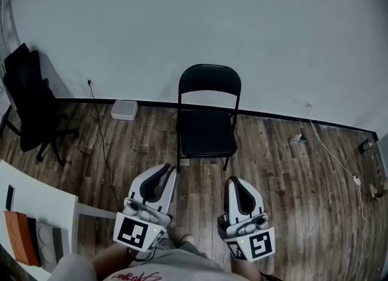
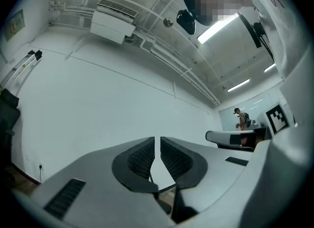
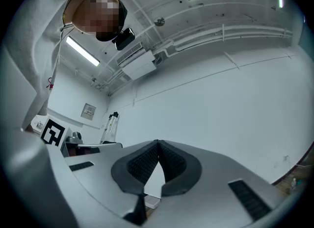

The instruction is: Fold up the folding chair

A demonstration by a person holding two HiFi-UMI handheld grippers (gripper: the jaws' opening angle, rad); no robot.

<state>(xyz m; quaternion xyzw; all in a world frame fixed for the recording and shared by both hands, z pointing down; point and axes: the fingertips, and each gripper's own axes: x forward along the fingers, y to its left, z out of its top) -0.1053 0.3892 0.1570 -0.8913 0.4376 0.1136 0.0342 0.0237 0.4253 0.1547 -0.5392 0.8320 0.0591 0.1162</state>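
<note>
Left hand-held gripper (image 1: 165, 169): held low in front of the person and tilted slightly above level toward the folding chair (image 1: 206, 133). Its ribbed black pads stand a narrow slit apart with nothing between them.

Right hand-held gripper (image 1: 233, 183): same attitude, pads closed tip to tip, empty.

Both bodies are smooth white shells with a marker cube at the rear.

The folding chair stands unfolded just beyond both grippers, untouched. It is black, with a rounded backrest, flat seat and thin tubular legs, and stands on a dark wood-plank floor (image 1: 291, 177). A white box (image 1: 124, 110) lies left of the chair.
</note>
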